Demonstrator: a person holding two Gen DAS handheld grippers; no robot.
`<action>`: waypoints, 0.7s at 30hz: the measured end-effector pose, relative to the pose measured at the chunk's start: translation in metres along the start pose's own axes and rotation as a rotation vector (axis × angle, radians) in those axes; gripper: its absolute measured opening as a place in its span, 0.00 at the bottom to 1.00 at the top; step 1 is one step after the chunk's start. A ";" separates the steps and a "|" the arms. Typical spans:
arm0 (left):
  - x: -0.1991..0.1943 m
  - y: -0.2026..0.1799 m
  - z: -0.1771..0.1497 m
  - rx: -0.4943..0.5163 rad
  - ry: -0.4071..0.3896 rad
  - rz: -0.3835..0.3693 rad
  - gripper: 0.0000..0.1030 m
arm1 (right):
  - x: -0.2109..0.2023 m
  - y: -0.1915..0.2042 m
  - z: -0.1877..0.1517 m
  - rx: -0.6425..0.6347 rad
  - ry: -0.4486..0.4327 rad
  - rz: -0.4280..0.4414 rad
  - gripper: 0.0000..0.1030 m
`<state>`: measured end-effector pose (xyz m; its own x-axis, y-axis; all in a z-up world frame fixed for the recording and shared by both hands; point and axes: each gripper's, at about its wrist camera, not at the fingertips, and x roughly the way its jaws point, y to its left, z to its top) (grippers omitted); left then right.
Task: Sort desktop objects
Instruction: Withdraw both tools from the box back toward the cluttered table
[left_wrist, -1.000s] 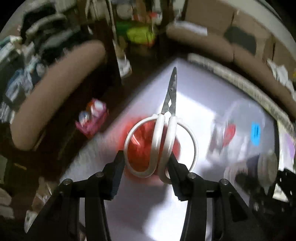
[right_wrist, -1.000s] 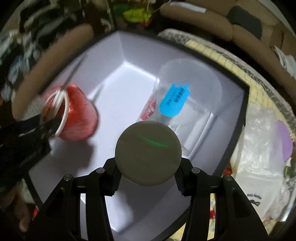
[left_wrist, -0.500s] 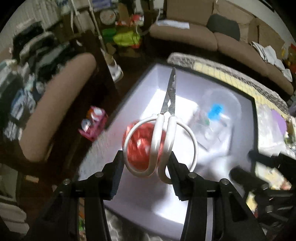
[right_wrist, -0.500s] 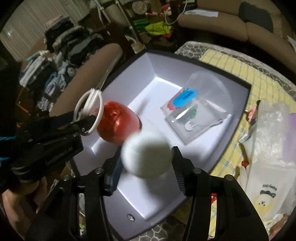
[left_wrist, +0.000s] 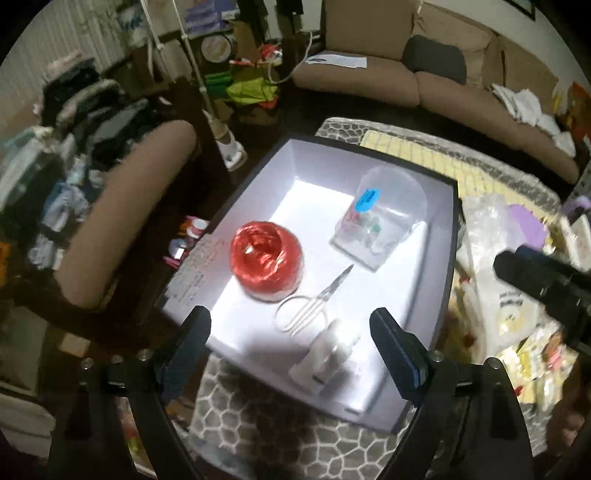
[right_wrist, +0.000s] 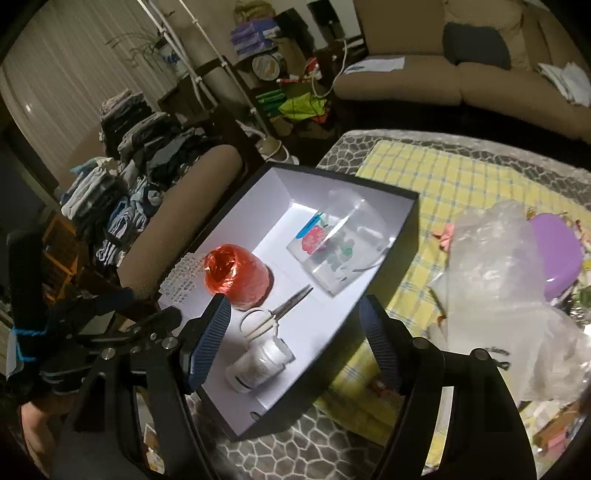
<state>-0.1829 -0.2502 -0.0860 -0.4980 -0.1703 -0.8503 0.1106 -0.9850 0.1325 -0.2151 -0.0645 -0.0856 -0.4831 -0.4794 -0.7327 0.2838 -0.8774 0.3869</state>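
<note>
A black box with a white inside holds a red twine ball, white-handled scissors, a white bottle lying on its side, and a clear plastic pack with coloured bits. My left gripper hangs above the box's near end, jaws opening, nothing between them. My right gripper is also above the box, jaws opening and empty. The left gripper's body shows in the right wrist view.
The box sits on a table with a grey pebble-pattern cloth and a yellow checked cloth. Crinkled plastic bags and a purple lid lie to the right. A brown armchair and sofa surround the table.
Both grippers opened and rose away from the box. The scissors left the left jaws and now lie in the box; the white bottle left the right jaws and lies beside them.
</note>
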 end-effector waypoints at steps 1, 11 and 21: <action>-0.006 -0.007 -0.005 0.017 -0.012 0.018 0.88 | -0.006 -0.002 -0.002 -0.002 -0.001 0.002 0.68; -0.034 -0.069 -0.033 0.124 -0.085 0.026 0.90 | -0.077 -0.012 -0.030 -0.058 -0.021 -0.094 0.68; -0.056 -0.129 -0.059 0.145 -0.158 -0.122 0.90 | -0.176 -0.083 -0.075 0.112 -0.092 -0.016 0.69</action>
<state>-0.1186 -0.1116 -0.0851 -0.6299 -0.0408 -0.7756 -0.0779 -0.9903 0.1154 -0.0916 0.0941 -0.0306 -0.5625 -0.4605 -0.6867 0.1837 -0.8794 0.4392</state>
